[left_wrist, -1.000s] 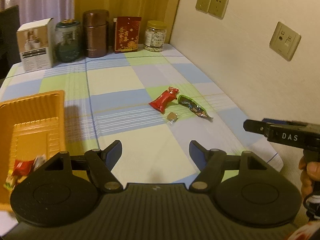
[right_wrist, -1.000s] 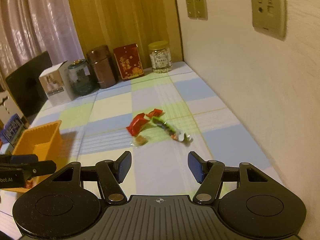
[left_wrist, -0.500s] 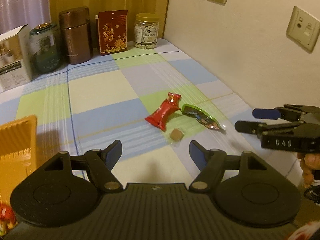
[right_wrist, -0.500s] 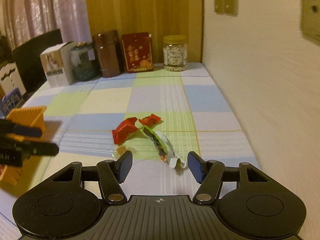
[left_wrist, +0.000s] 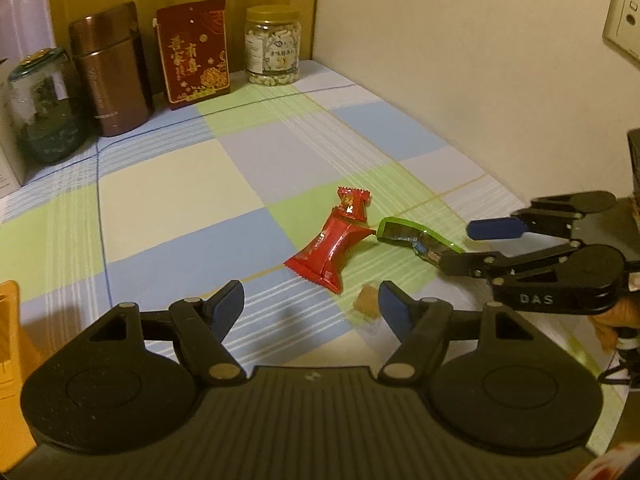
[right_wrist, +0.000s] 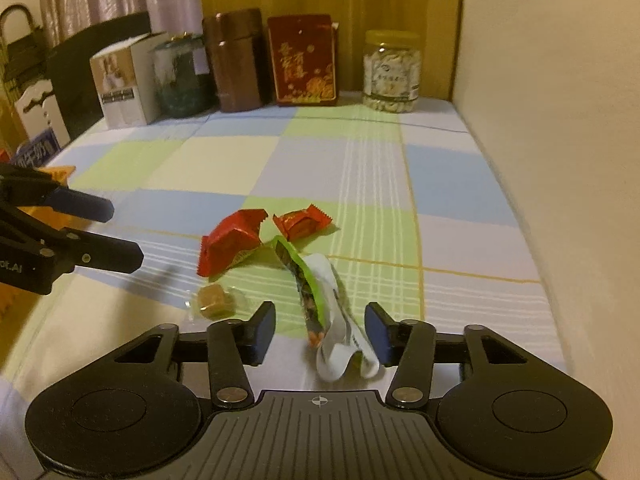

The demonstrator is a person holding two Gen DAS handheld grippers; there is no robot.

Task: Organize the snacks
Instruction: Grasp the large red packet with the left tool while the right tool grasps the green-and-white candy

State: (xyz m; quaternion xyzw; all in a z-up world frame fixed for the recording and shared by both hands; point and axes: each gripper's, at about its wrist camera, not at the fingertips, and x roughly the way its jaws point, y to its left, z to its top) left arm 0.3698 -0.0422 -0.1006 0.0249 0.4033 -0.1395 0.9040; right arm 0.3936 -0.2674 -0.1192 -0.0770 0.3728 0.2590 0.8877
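Several snacks lie together on the checked tablecloth: a red packet (left_wrist: 332, 250) (right_wrist: 230, 246), a small red candy (left_wrist: 352, 202) (right_wrist: 302, 222), a green and white wrapper (left_wrist: 416, 238) (right_wrist: 316, 292) and a small brown candy (left_wrist: 366, 304) (right_wrist: 214, 300). My right gripper (right_wrist: 320, 320) (left_wrist: 458, 246) is low over the wrapper's near end. Its jaws are closing with the wrapper between them, and a gap still shows beside the left pad. My left gripper (left_wrist: 310, 300) (right_wrist: 124, 232) stands open and holds nothing. It hovers just short of the red packet, with the brown candy by its right finger.
An orange tray (left_wrist: 12, 360) (right_wrist: 56, 172) sits at the left. Along the back stand a white box (right_wrist: 120, 84), a dark glass jar (right_wrist: 180, 76), a brown canister (left_wrist: 110, 68), a red box (left_wrist: 194, 50) and a nut jar (left_wrist: 272, 46). A wall runs along the table's right side.
Both grippers have come forward and down toward the snacks. The right jaws have narrowed around the green wrapper. The orange tray has slid to the left edge of the left view.
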